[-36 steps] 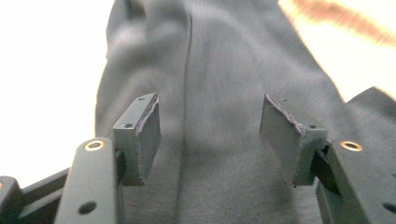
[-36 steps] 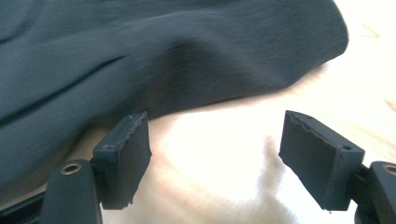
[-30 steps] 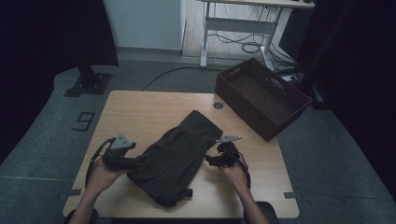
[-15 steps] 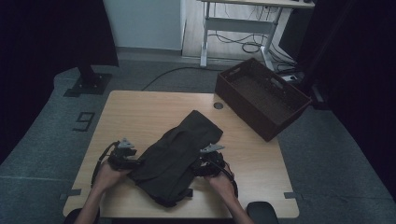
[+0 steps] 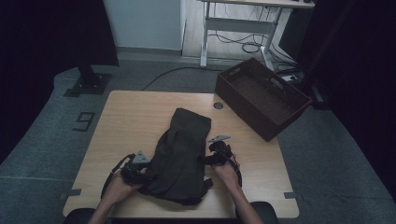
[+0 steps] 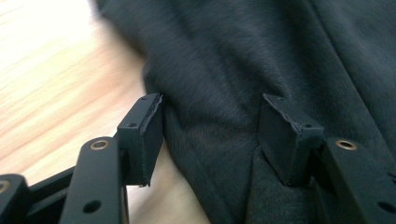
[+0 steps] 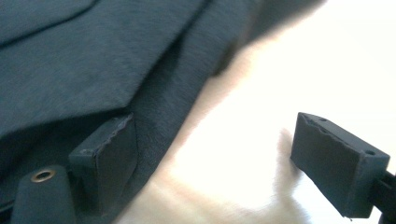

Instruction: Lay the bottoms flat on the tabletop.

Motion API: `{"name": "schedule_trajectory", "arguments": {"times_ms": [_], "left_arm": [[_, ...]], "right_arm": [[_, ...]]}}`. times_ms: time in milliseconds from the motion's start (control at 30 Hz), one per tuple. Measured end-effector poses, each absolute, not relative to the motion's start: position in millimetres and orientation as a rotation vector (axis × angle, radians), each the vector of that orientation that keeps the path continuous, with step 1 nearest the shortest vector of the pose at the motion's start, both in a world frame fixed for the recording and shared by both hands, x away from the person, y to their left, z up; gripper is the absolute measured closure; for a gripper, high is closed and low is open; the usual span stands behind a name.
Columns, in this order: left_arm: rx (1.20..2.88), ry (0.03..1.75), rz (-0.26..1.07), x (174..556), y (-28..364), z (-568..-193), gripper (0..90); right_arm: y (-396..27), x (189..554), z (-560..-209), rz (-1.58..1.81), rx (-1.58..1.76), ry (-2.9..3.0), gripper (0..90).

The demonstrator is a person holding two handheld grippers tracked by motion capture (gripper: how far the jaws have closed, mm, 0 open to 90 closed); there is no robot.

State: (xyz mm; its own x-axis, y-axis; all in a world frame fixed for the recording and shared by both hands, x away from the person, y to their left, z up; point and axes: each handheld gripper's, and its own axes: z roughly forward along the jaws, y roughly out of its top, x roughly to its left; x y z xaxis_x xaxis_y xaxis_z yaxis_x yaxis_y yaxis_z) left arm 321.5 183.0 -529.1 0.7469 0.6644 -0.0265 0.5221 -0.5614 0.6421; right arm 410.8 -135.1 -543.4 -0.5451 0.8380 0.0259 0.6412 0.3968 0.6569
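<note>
Dark garment [image 5: 182, 156], folded into a long shape, lies on the wooden surface [image 5: 130, 116], running from the near edge toward the middle. We see 2 tools at its near end, 1 on each side.

Left tool [image 5: 140, 170] sits at the garment's left edge. In the left gripper view its jaws stand apart, with a fold of the garment [image 6: 224, 116] between them. The left pad [image 6: 144, 135] is at the cloth's edge over bare wood; the right pad [image 6: 285, 135] rests against the cloth. Its jaws have just been closing, but we see no pinch on the cloth yet.

Right tool [image 5: 215, 154] sits at the garment's right edge. In the right gripper view its jaws stand wide apart. The left pad [image 7: 109, 158] lies against the garment's hem [image 7: 154, 116]; the right pad [image 7: 336, 163] is over bare surface [image 7: 261, 140], clear of the cloth. Its jaws have just been opening.

A brown open box [image 5: 264, 95] stands at the far right corner of the surface, well apart from the garment.
</note>
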Motion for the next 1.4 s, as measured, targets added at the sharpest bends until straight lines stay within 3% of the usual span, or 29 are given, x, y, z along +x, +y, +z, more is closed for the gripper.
{"name": "schedule_trajectory", "arguments": {"times_ms": [233, 533, 800, 1400], "left_arm": [[2.309, 0.802, 0.246, 314, 157, -528, 34.5], [2.195, 0.884, 0.306, 320, 195, -508, 23.8], [2.207, 1.042, 0.374, 326, 231, -528, 16.8], [2.173, 1.098, 0.431, 330, 244, -547, 13.0]], "right_arm": [[-149, 428, -543, 0.885, 1.325, 2.329, 15.3], [-155, 425, -538, 0.937, 1.322, 2.352, 17.4], [-156, 416, -514, 0.989, 1.258, 2.370, 14.5], [-84, 394, -478, 1.130, 0.987, 2.540, 10.8]]}}
